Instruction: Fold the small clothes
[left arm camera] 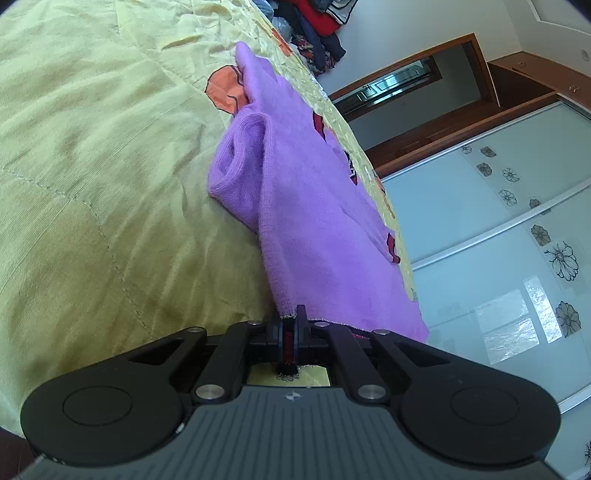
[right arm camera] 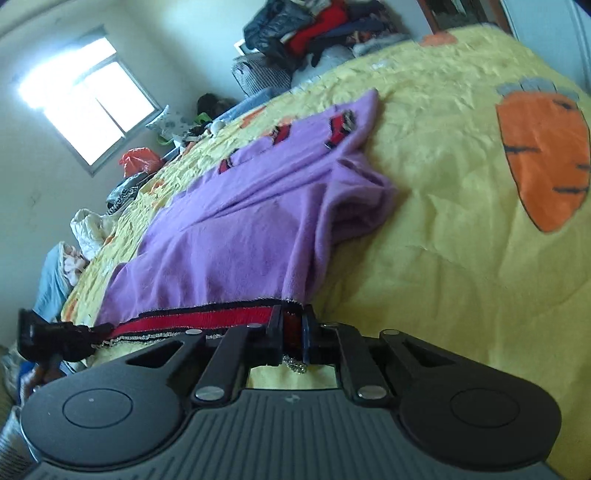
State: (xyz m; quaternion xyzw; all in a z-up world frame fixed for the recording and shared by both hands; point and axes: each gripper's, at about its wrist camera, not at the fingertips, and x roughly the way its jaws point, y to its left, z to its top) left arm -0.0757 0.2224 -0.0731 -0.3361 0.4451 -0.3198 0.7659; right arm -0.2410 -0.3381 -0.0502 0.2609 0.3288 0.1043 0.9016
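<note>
Both grippers, left [left arm camera: 290, 323] and right [right arm camera: 291, 321], are pinching the red hem of the purple sweater [right arm camera: 236, 236], which is lying mid-frame on the yellow quilt [right arm camera: 443, 258]; the hem is hiding the pads. Clothes pile [right arm camera: 317, 33] is blurring at upper centre.

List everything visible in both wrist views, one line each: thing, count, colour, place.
purple sweater: one, purple with red motifs, spread on the bed, sleeve bunched beside it
hem band: one, red edged in black, near edge of the sweater, stretched between the grippers
bedspread: one, yellow, under the sweater
carrot print: several, orange, on the bedspread
clothes pile: one, red, black and dark blue, far end of the bed
wardrobe doors: pale glass with flower prints, beside the bed
window: one, bright, on the wall
left gripper: shut on the hem
right gripper: shut on the hem
</note>
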